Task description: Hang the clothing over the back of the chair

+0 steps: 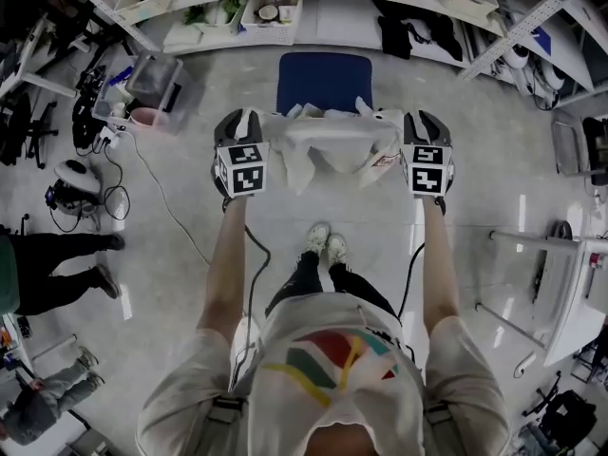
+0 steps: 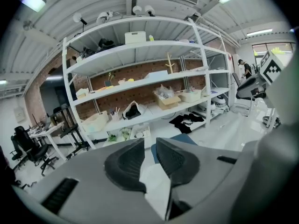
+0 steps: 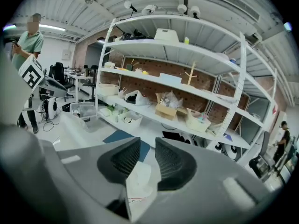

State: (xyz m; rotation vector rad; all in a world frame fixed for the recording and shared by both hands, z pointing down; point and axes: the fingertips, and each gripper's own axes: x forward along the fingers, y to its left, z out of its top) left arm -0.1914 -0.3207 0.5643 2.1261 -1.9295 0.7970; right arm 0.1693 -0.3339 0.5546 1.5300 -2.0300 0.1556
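**White garment held taut between both grippers, over the blue chair**

The person stands facing a blue chair [image 1: 323, 81], arms stretched forward, with a gripper in each hand. The left gripper [image 1: 243, 126] and the right gripper [image 1: 419, 126] are level with each other and well apart. A white garment [image 1: 328, 145] spans the gap between them.

In the left gripper view, the left gripper [image 2: 149, 146] has its jaws pressed onto a fold of the white garment [image 2: 156, 183], which shows as a pale wedge between the dark ribbed pads [image 2: 126, 164]. The right gripper [image 3: 147, 146] pinches the other end in the same way: the white garment [image 3: 139, 181] bunches between its jaws, with a small printed label on the cloth.

From the head view the garment hangs in loose folds and overlaps the near edge of the chair (whether cloth and chair touch cannot be told from above). Beyond the chair stands a white shelving unit [image 1: 313, 12] loaded with trays and boxes. To the left lie a clear plastic bin [image 1: 157, 79] and a white cable [image 1: 157, 183] trailing across the pale floor.
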